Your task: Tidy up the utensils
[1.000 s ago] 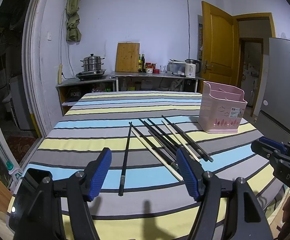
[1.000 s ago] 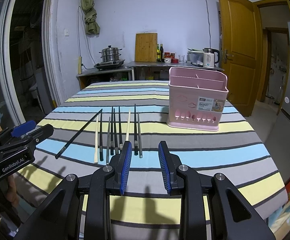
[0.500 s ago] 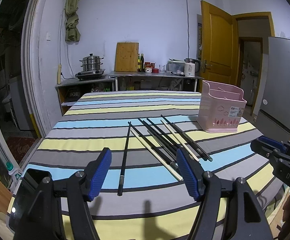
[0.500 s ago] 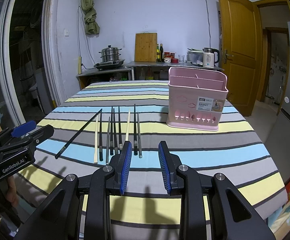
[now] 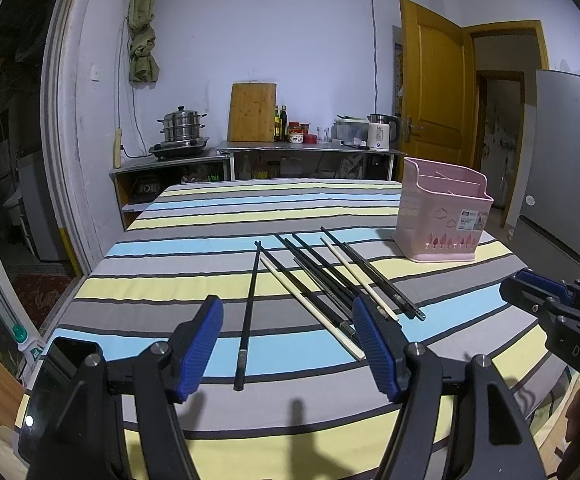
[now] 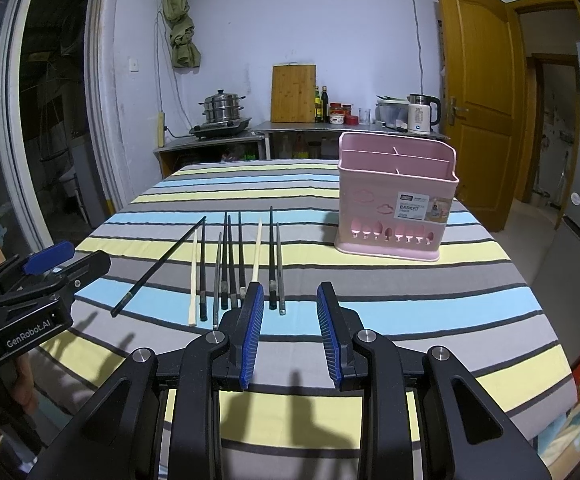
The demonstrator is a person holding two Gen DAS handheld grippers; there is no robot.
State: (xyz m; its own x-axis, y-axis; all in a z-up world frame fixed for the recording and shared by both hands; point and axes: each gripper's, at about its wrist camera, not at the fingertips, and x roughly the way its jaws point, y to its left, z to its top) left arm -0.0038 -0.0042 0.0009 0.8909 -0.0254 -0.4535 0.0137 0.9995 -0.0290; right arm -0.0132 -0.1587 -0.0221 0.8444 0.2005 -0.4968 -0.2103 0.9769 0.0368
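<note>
Hovering motionless above the near edge of a striped tablecloth (image 5: 193, 216), exactly as a second ago: left gripper (image 5: 287, 346) with blue pads spread wide and nothing between them, right gripper (image 6: 290, 334) with pads parted more narrowly, also empty. No change at all among the chopsticks (image 6: 233, 268), lying flat in a loose row on the cloth, dark ones mixed with two pale ones, or in the pink utensil basket (image 6: 396, 216) standing upright beyond them to the right, well apart from the row. Judged from this stillness, sorting not yet begun, every stick left to lift into the basket. Seen only from the left wrist: one dark chopstick (image 5: 248, 312) lying apart from the fanned bunch, its near end between the spread pads. Seen only from the right wrist: the basket's front label, its inner dividers, apparently empty compartments, and the sticks' near ends lined up just ahead of the pads
</note>
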